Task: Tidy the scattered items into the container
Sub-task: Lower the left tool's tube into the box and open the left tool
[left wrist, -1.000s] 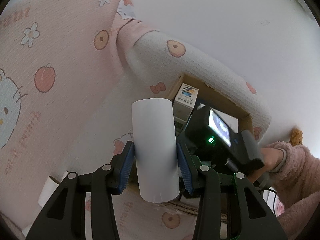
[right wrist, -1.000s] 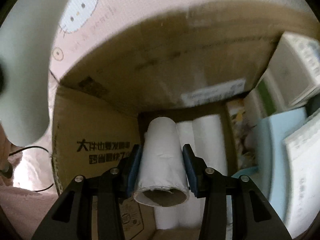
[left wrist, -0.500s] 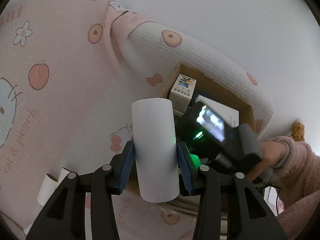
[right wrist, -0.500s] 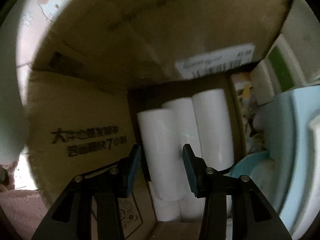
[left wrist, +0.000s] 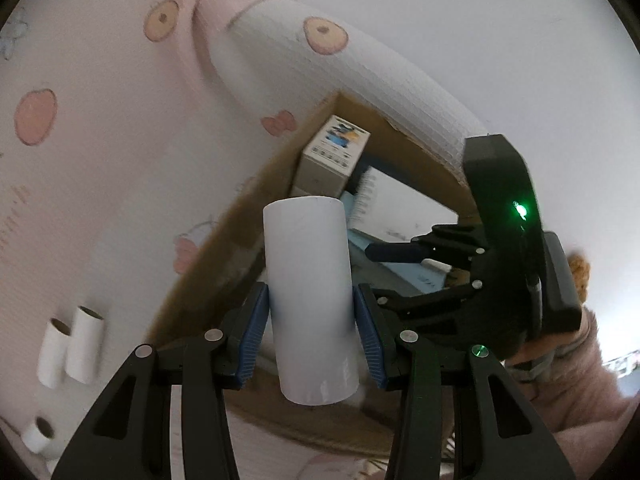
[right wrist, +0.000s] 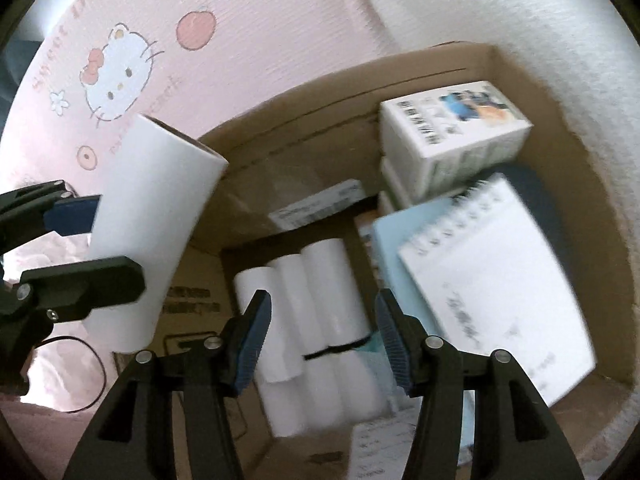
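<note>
The left tool (left wrist: 311,332) pinches a paper roll (left wrist: 308,292) beside the box (right wrist: 520,92); the right tool (right wrist: 323,340), jaws opening and empty, hangs above stacked rolls (right wrist: 316,320).

Both grippers were built of matte black plastic. The left gripper (left wrist: 311,335) and the right gripper (right wrist: 323,339) each carried two angular fingers with triangular cut-outs, silver screw heads at the joints and ribbed blue pads (right wrist: 251,344) on the inner faces. A green light (left wrist: 521,211) was lit on the right gripper's housing. A fluffy pink sleeve (left wrist: 576,384) was worn.
</note>
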Action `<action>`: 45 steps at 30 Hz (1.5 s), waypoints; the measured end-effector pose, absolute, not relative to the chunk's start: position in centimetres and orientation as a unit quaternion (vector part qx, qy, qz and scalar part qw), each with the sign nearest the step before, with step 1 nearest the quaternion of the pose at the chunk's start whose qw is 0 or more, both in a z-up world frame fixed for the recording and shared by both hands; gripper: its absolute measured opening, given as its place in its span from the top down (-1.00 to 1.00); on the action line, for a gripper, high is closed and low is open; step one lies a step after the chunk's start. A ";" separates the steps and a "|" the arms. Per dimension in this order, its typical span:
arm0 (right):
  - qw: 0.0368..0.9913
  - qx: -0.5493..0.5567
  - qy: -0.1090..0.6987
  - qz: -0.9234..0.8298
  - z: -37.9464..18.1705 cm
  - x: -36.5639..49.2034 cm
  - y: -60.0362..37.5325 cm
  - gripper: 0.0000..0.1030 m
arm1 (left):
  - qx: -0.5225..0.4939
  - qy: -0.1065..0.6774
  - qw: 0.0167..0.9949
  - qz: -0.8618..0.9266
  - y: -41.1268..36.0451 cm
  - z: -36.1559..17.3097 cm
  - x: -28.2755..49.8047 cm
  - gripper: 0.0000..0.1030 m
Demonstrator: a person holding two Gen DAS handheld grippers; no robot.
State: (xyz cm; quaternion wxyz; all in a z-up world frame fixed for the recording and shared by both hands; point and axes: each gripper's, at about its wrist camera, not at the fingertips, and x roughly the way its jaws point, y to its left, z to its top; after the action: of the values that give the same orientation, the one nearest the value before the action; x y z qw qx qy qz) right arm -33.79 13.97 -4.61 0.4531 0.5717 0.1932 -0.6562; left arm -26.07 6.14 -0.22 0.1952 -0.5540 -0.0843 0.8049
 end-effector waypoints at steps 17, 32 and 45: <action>0.414 0.501 0.225 -0.726 -3.0 -33.0 19.0 0.69 | -0.680 -0.189 0.069 0.705 10.9 -7.3 -27.5 0.08; 0.414 0.512 0.201 -0.725 -3.4 -33.9 20.1 0.68 | -0.620 -0.339 -0.087 0.702 8.9 -11.5 -29.0 0.08; 0.390 0.500 0.234 -0.737 -4.1 -33.8 20.2 0.68 | -0.602 -0.407 -0.107 0.678 8.0 -13.5 -28.3 0.08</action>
State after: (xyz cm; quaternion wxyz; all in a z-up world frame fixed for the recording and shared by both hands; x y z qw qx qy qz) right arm -33.84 20.20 -4.06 0.3896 0.5002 0.2342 -0.7370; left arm -28.35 8.03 -13.47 -0.1067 -0.6020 -0.4075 0.6783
